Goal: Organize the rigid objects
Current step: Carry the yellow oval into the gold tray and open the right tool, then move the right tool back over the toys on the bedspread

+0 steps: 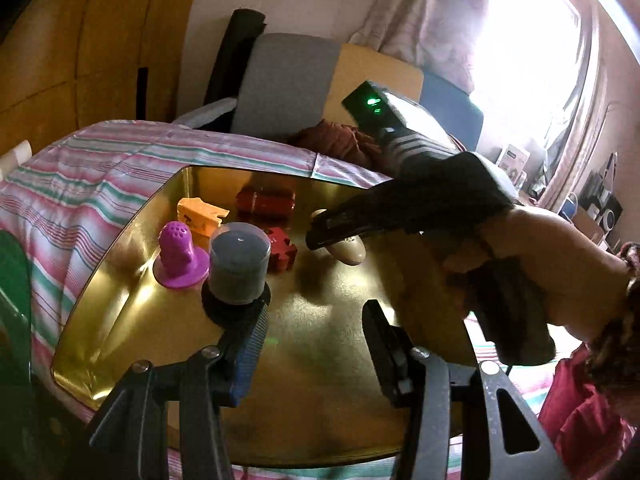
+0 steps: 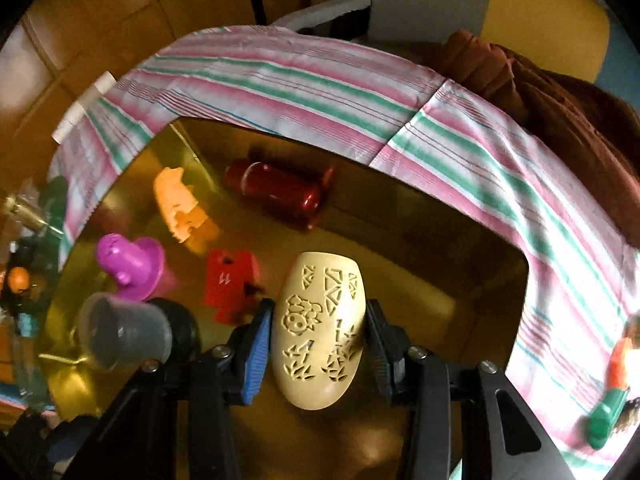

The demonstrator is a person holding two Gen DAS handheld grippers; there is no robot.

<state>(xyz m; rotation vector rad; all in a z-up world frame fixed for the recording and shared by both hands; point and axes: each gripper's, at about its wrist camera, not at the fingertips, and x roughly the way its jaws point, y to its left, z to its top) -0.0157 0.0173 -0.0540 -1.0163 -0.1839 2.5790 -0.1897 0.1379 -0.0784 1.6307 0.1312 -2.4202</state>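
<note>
Meanwhile R gripper point(image 2: 318, 344) pinching cream carved egg point(image 2: 320, 332) over gold tray point(image 2: 460, 280); L gripper point(image 1: 316, 336) spread wide, w/ nothing between.

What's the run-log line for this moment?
right hand-held gripper: around cream carved oval over gold tray | left hand-held gripper: open, empty, beside grey capped container | tray: purple, orange, red pieces
</note>
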